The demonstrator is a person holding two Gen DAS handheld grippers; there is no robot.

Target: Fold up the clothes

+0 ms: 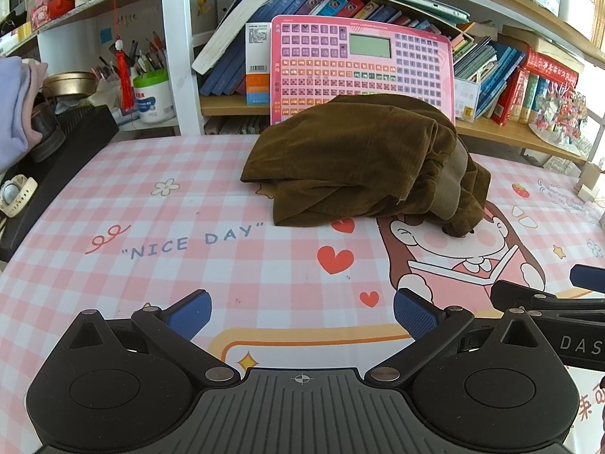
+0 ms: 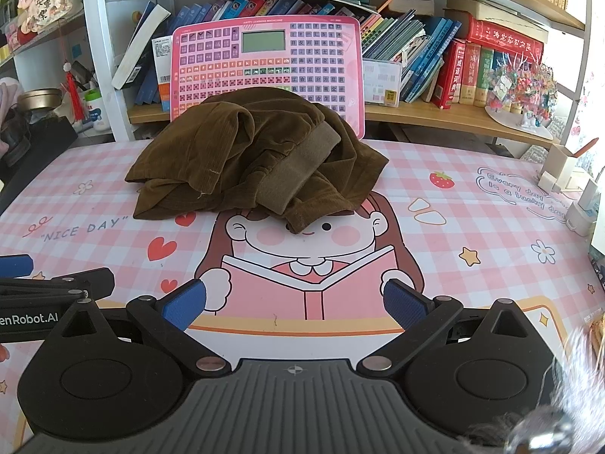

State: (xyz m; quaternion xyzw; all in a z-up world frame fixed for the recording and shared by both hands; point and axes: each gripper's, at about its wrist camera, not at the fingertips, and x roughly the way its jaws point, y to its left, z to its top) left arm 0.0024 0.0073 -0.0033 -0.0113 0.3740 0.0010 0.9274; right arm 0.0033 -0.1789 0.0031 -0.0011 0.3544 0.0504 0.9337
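A brown corduroy garment [image 1: 359,162] lies in a loose, crumpled heap at the back middle of the pink checked desk mat [image 1: 151,219], its olive waistband [image 2: 298,168] showing on top. My left gripper [image 1: 302,316] hovers low over the near side of the mat, open, nothing between its blue pads. In the right wrist view the garment [image 2: 242,151] sits straight ahead, well beyond my right gripper [image 2: 295,304], which is open and empty too. The two grippers are side by side; each shows at the edge of the other's view.
A pink learning-machine board [image 1: 363,64] leans against the bookshelf right behind the garment. Books [image 2: 453,64] fill the shelf. A black case [image 1: 56,166] with a watch lies at the left; folded pastel clothes [image 1: 15,106] beside it. White boxes [image 2: 563,170] stand at the right edge.
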